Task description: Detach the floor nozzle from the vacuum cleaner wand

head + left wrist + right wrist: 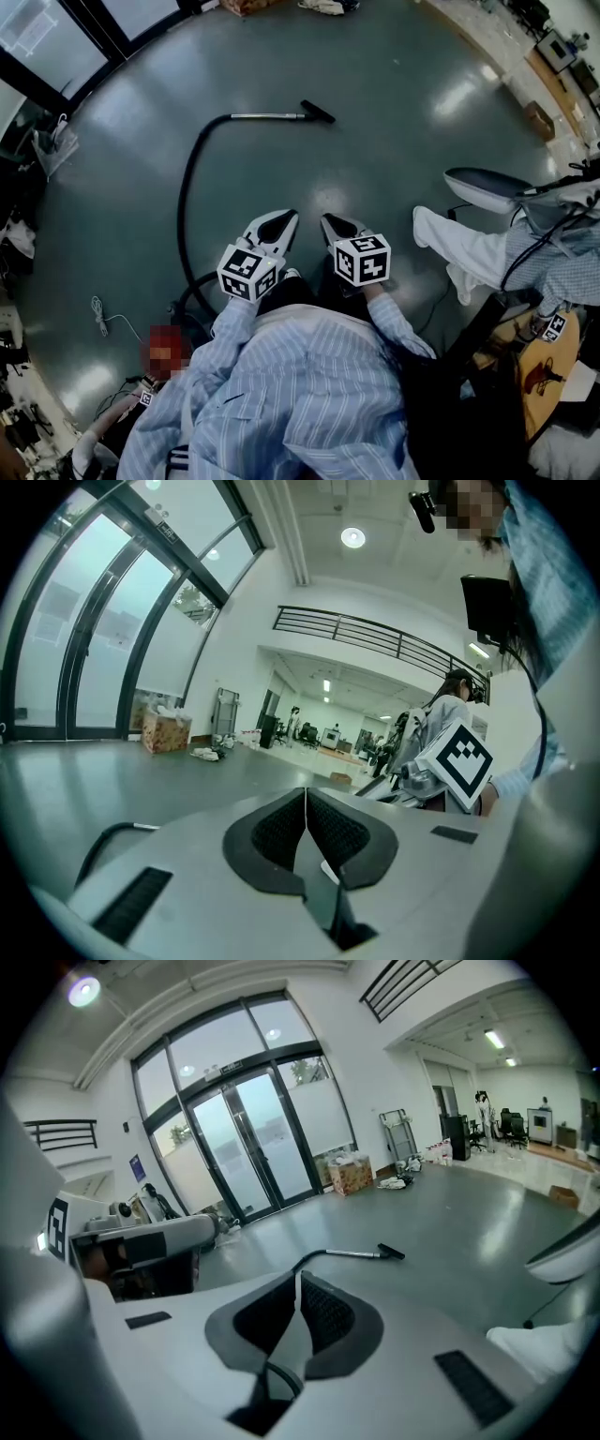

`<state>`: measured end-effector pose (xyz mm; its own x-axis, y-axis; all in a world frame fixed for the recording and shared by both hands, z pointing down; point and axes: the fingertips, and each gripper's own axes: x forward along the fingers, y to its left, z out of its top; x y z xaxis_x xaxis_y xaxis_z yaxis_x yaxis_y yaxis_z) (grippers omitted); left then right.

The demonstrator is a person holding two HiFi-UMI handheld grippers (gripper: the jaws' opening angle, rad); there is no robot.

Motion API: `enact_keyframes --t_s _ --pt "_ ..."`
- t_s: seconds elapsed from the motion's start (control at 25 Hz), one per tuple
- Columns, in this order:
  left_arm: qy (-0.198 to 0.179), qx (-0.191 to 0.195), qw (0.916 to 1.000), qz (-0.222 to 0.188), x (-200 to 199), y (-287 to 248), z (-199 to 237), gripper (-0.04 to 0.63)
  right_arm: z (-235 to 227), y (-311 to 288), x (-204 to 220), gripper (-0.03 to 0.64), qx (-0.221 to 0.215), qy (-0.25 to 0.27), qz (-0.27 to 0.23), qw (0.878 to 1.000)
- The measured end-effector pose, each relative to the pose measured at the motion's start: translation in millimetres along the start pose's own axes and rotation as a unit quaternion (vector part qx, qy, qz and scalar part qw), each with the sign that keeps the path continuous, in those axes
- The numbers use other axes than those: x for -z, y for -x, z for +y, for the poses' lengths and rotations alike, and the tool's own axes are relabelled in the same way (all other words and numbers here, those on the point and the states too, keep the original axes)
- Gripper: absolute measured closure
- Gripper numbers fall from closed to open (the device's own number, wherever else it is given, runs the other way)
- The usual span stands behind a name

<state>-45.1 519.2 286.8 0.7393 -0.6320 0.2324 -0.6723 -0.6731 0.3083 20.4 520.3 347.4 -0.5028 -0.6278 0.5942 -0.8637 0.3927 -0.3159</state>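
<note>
Floor nozzle (317, 112) is out on the grey floor (403, 141), sitting on the end of the metal wand (267, 116). It lies well ahead of both grippers, toward the far side of the room, with a wide stretch of floor on every side of it.

Starting at the left, a thin pale cable (101, 316) lies loose near the floor's left edge. Next, the black hose (187, 178) curves from the wand's left end back toward the person's feet.

Now the left gripper (279, 223), held low in front of the person, jaws pressed together with nothing between them. Just beside it is the right gripper (336, 228), jaws together too, nothing in them. Its own view looks across open floor straight to the wand and nozzle.

Far right, a seated person's white trouser leg (459, 251) reaches out over the floor, well apart from the nozzle.
</note>
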Motion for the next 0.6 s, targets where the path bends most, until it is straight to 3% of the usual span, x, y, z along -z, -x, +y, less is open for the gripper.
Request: enact_keyframes --t_s 0.36,0.6 --pt "0.004 0.0 1.0 -0.007 -1.1 4.3 4.0 0.588 4.6 -1.5 8.8 0.594 -0.01 -0.023 0.006 1.0" --pt "0.012 -0.005 0.9998 -0.016 -4.6 8.2 9.0 0.588 -2.5 4.8 11.2 0.594 0.005 -0.034 0.006 0.999"
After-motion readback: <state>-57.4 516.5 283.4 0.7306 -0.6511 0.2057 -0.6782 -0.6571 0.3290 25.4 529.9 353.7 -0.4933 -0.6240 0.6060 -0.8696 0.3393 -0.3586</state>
